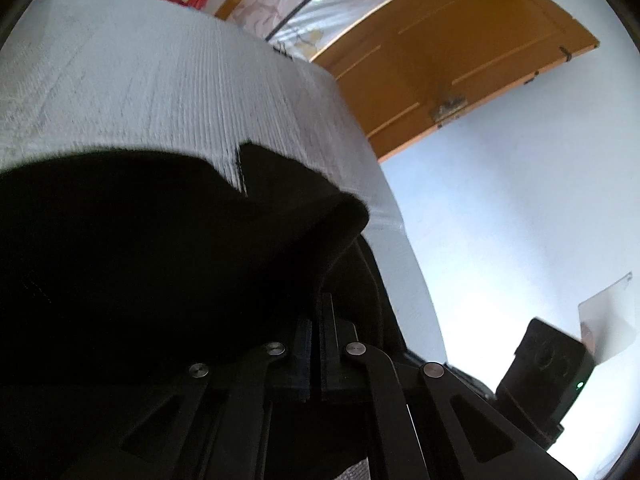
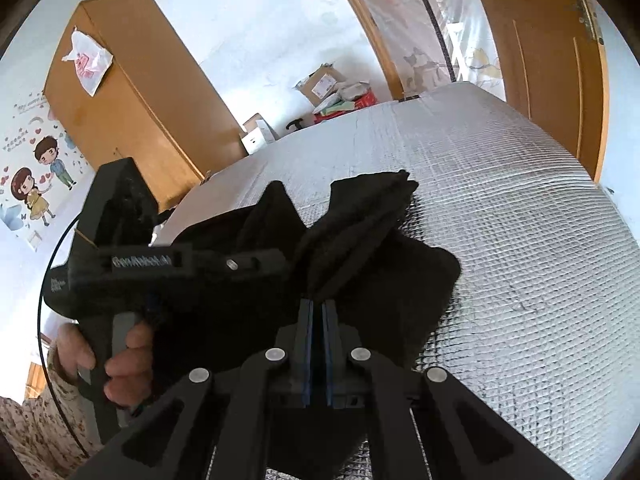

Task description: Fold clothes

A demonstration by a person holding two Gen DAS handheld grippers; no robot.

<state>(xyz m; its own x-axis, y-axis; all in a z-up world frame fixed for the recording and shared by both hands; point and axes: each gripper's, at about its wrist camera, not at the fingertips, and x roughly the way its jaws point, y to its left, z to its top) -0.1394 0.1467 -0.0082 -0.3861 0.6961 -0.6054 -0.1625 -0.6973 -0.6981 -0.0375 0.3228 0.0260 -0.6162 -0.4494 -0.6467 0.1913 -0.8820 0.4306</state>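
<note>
Black garment [image 1: 120,248] hides left hand-held gripper [image 1: 316,300] fingertips; table [image 1: 160,92] blurred.

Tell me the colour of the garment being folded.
Black garment; it shows best in the right wrist view.

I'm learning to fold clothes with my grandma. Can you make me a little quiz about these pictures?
1. True or false: the right hand-held gripper pinches the black cloth.
2. What does the cloth lie on: A) a silver mat, B) a wooden floor, C) a chair?
3. Fill in: the door is ____ in colour.

Key: 1 true. 2 A, the silver mat. 3 brown.
</note>
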